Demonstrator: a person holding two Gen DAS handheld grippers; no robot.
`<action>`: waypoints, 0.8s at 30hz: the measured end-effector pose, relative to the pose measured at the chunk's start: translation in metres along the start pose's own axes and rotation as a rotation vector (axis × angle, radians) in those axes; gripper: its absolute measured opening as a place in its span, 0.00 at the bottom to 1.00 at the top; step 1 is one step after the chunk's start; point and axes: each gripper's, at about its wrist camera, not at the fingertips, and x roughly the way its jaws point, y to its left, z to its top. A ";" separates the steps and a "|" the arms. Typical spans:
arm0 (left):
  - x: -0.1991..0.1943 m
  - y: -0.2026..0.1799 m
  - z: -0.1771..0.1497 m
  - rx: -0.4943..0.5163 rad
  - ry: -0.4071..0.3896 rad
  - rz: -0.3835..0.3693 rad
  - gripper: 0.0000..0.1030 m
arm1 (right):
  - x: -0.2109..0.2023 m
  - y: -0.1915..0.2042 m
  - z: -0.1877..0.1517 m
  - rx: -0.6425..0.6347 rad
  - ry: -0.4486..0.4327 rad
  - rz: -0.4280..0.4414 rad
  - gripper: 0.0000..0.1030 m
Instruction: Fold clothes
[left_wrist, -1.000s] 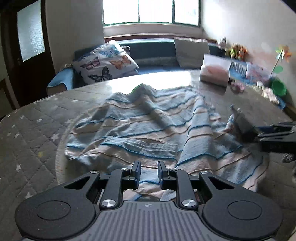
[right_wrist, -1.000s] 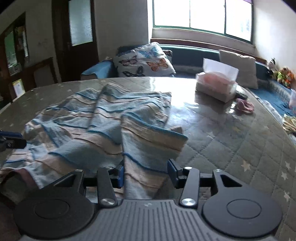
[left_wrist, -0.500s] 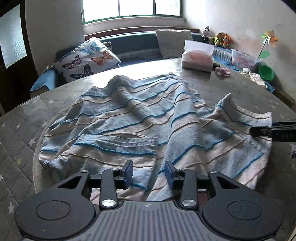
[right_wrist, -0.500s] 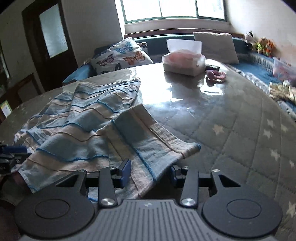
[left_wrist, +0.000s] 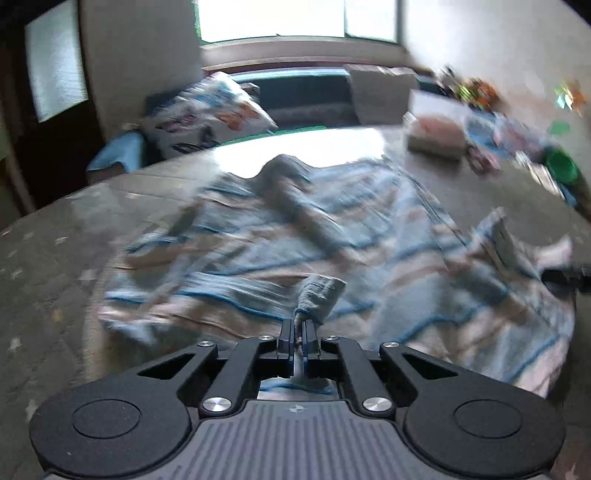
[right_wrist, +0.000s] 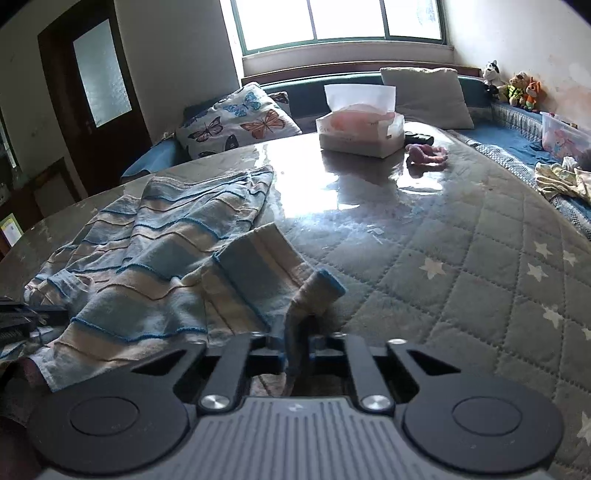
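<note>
A blue and beige striped garment (left_wrist: 332, 236) lies spread and rumpled on the quilted table (left_wrist: 48, 266). My left gripper (left_wrist: 298, 334) is shut on a pinch of its near hem, which sticks up between the fingers. The left wrist view is blurred by motion. In the right wrist view the garment (right_wrist: 155, 258) lies to the left, and my right gripper (right_wrist: 295, 345) is shut on its near right corner, which is bunched up. The other gripper (right_wrist: 22, 317) shows at the left edge.
A tissue box (right_wrist: 360, 127) and a small pink item (right_wrist: 426, 155) sit at the table's far side. A bench with a butterfly pillow (right_wrist: 236, 122) and a grey pillow (right_wrist: 424, 96) runs behind. Soft toys (right_wrist: 513, 88) and clutter sit at the right.
Both grippers were open over the garment's near edge half a second ago. Both have now closed on the fabric, and the left one is moving.
</note>
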 end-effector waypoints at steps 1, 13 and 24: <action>-0.007 0.009 0.001 -0.031 -0.017 0.017 0.03 | -0.002 -0.001 0.000 0.002 -0.004 -0.003 0.04; -0.097 0.129 -0.047 -0.415 -0.105 0.259 0.02 | -0.033 -0.015 -0.003 0.010 -0.054 -0.036 0.02; -0.156 0.153 -0.120 -0.581 -0.042 0.262 0.02 | -0.078 -0.024 -0.017 -0.004 -0.091 -0.083 0.01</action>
